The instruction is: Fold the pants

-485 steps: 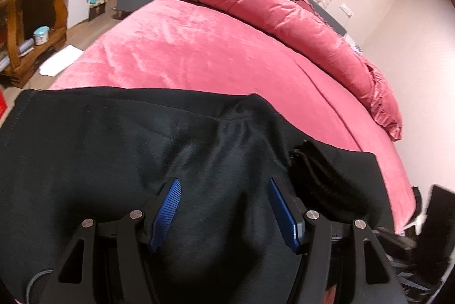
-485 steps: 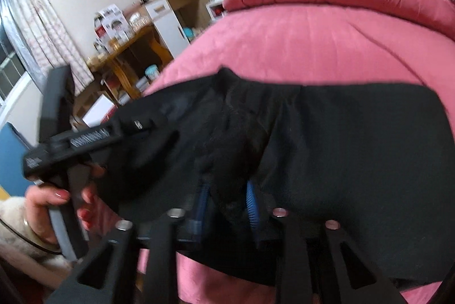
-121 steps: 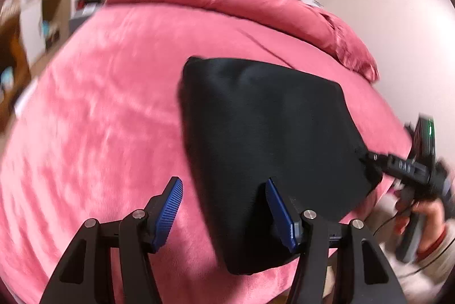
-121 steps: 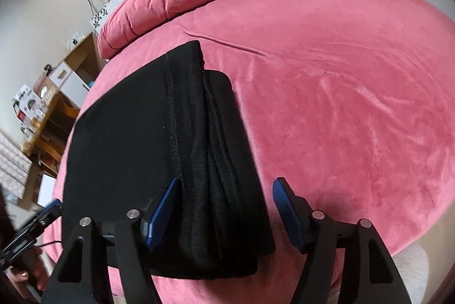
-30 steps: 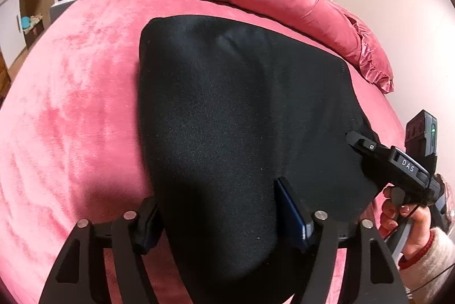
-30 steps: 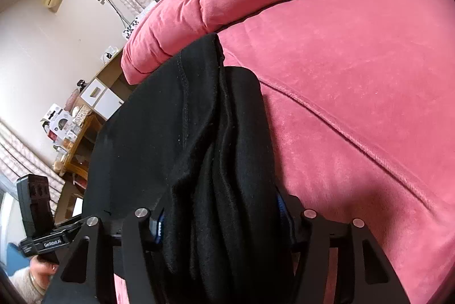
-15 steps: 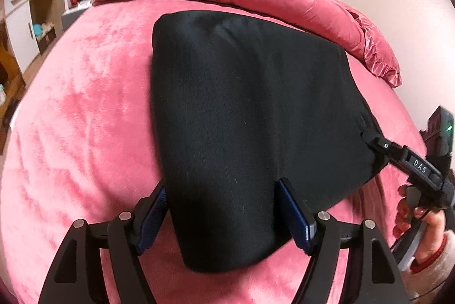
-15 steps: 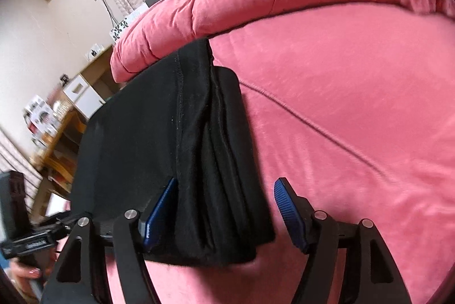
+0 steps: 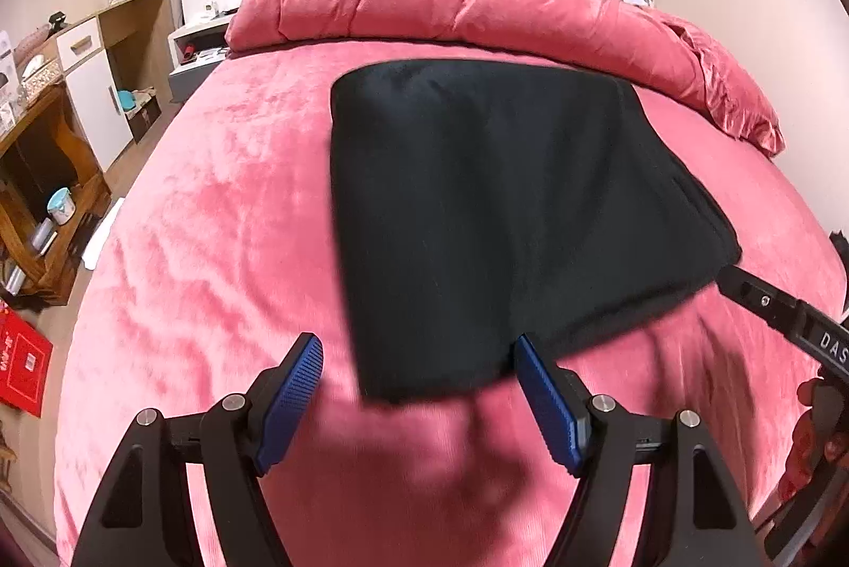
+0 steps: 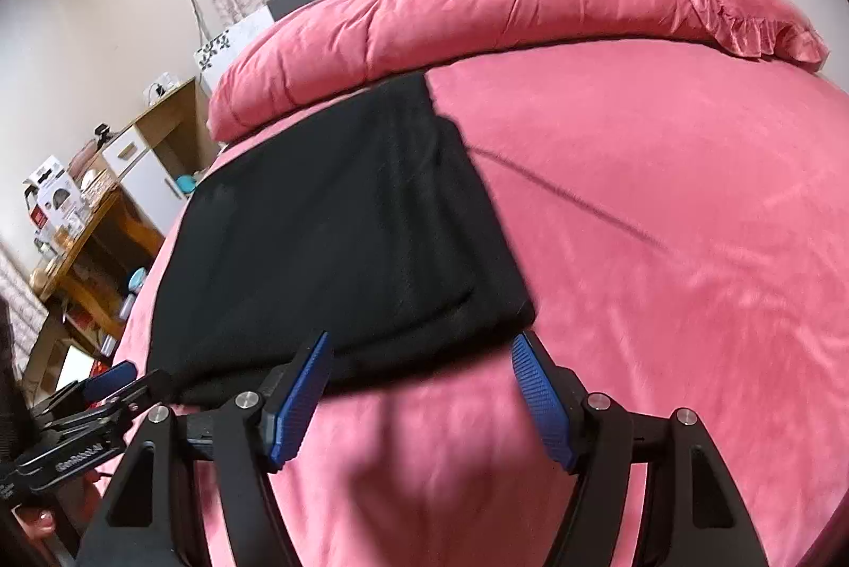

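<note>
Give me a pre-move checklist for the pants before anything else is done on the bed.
1. Left gripper free of cloth: ok, jaws open, nothing between them.
2. Right gripper free of cloth: ok, jaws open, the fold's edge lies just beyond the fingertips.
3. Pants folded into one compact stack: ok, a dark rectangle with no loose leg trailing.
4. Pants fully on the bed: ok, pink cover shows on every side.
5. Layers aligned at the right edge: cannot tell, the stacked edges look slightly stepped.
6. Duvet clear of the pants: ok, it lies behind them.
</note>
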`<state>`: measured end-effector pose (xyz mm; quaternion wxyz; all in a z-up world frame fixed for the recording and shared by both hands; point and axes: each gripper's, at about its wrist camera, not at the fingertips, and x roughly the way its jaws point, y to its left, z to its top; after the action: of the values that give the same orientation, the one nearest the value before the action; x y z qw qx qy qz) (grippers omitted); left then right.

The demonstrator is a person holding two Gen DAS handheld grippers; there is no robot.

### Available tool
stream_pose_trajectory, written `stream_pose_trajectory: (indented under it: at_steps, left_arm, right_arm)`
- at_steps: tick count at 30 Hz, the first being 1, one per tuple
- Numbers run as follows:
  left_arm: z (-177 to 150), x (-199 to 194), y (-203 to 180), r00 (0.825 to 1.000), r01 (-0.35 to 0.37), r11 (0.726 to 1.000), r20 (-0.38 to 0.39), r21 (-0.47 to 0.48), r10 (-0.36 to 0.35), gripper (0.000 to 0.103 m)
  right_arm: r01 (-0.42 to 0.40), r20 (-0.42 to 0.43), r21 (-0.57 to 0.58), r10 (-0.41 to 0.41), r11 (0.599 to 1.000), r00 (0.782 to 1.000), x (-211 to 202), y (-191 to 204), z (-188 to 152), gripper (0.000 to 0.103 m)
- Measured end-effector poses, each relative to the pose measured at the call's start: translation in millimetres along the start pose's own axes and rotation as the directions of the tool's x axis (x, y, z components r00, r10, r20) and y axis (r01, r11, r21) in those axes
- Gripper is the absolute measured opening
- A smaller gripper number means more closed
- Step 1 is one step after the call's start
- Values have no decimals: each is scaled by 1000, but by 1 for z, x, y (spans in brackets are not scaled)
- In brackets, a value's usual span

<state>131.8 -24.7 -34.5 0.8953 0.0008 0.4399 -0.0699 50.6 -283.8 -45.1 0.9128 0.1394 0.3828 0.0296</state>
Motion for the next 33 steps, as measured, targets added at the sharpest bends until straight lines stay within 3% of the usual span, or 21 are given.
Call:
stream_pose_trajectory:
  at_steps: [3, 12, 24, 33]
  left_arm:
    - [-16, -7, -5, 1000, -16, 1000, -23, 14, 16, 76]
    - [-53, -41, -12, 998, -44, 999, 35, -11, 44, 76]
    - [-68, -85, -19, 984, -80, 994, 151, -75, 90, 76]
    - [-77, -100, -17, 977, -103, 985, 172, -138, 127, 76]
  right_arm:
    - [-14, -21, -23, 14, 1000, 1000, -4, 13, -11, 72]
    - [-14, -23, -88, 12, 996, 1000, -20, 34, -31, 82]
    - [23, 78, -185, -8, 982, 997, -60, 59, -55, 87]
    - [30, 107, -212, -7, 977, 994, -77, 65, -64, 88]
